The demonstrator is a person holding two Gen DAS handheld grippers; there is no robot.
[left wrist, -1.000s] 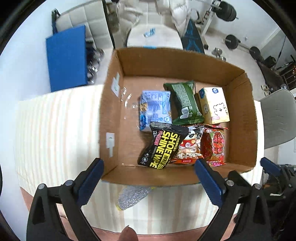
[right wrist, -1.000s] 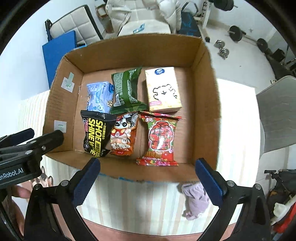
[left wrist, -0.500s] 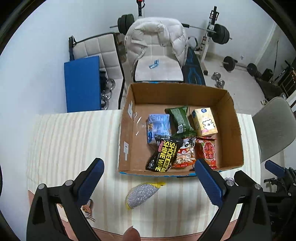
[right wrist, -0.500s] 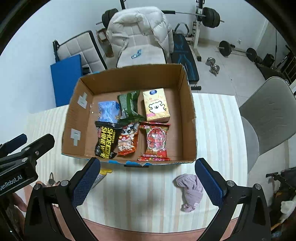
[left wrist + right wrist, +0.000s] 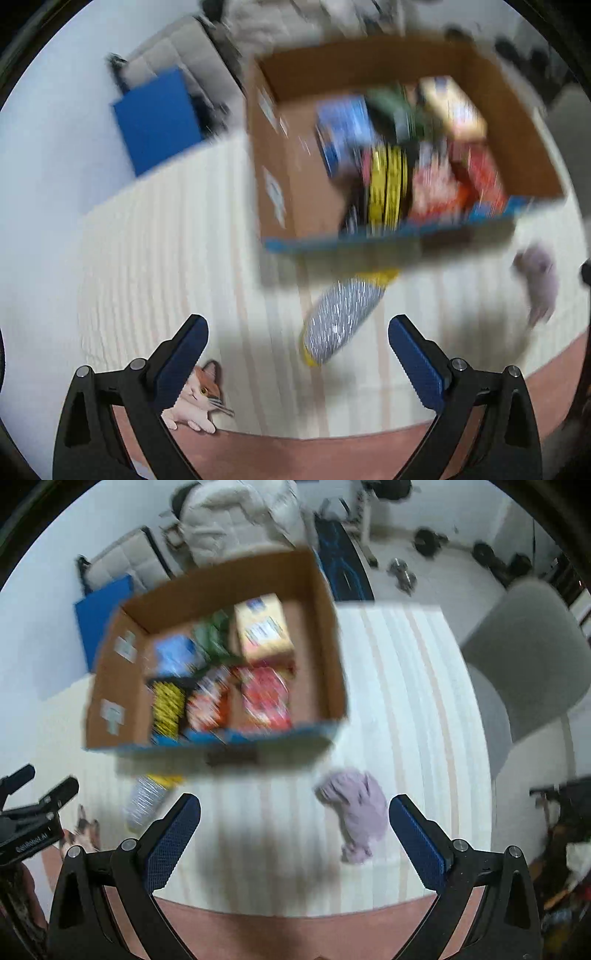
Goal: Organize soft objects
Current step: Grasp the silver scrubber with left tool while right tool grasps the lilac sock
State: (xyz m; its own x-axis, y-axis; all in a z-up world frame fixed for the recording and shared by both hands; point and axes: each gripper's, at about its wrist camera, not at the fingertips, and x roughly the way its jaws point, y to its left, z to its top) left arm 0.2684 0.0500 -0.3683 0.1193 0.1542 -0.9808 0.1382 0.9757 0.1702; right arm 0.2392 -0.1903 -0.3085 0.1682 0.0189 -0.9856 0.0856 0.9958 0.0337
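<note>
Two grippers hang above a striped tablecloth (image 5: 406, 709), each with its blue-padded fingers spread wide and nothing between them: the left gripper (image 5: 297, 354) and the right gripper (image 5: 295, 834). Both views are smeared by motion, so fine detail is lost. Taking the cardboard box (image 5: 325, 635) as the landmark, it sits on the cloth toward the far side, open at the top, and holds several packets whose print cannot be read: a yellow carton (image 5: 264, 627) at the back, a green packet (image 5: 210, 637) and a blue packet (image 5: 173, 657) beside it, and nearer the front wall a black-and-yellow packet (image 5: 168, 705), an orange packet (image 5: 207, 705) and a red packet (image 5: 264, 698). Just in front of the box's near wall, toward its left end, lies a silvery scouring pad (image 5: 343, 319) with a yellow tag, partly under the box's blurred edge. In front of the box's right corner, apart from it, lies a crumpled lilac cloth (image 5: 356, 808), which falls between the right gripper's fingers in that view. Well in front of the box's left corner, at the cloth's near edge, lies a small cat toy (image 5: 197, 397), just beside the left gripper's left finger (image 5: 181, 354). Beyond the box stands a blue board (image 5: 155, 118).
</note>
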